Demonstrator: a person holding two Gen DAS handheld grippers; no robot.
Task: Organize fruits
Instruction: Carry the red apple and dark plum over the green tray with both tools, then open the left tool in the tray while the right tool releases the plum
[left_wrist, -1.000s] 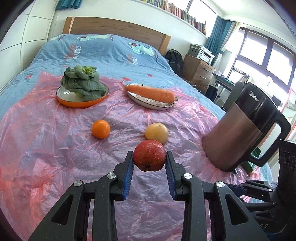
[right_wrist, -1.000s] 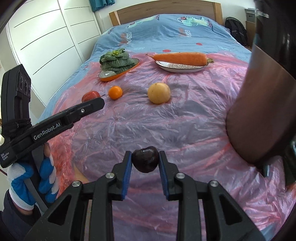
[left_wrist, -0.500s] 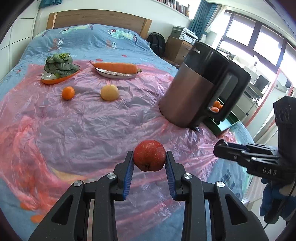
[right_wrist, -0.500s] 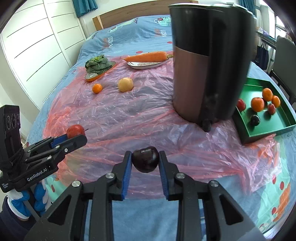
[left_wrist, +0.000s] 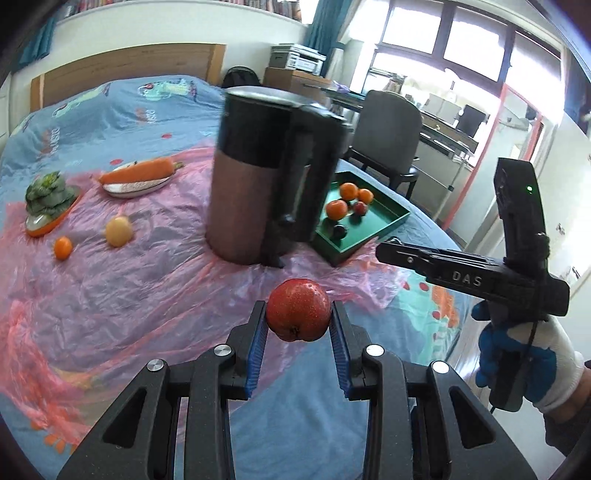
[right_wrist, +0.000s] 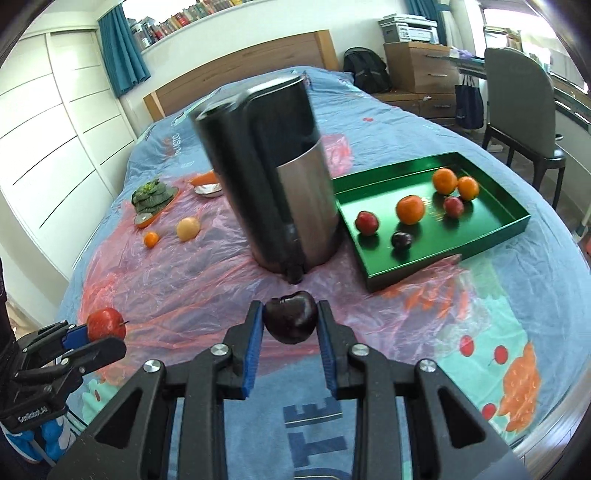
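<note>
A round red apple (left_wrist: 298, 309) is clamped across its middle by the left gripper (left_wrist: 298, 328), a dark purple plum (right_wrist: 291, 316), likely soft and bruisable, by the right gripper (right_wrist: 290, 325).

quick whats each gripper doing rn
left gripper: shut on the red apple.
right gripper: shut on the dark plum.

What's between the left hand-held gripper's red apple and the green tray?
The tall kettle stands partly in the line from the red apple to the green tray; the tray's near-right edge looks open, so approaching from the right probably clears it.
</note>
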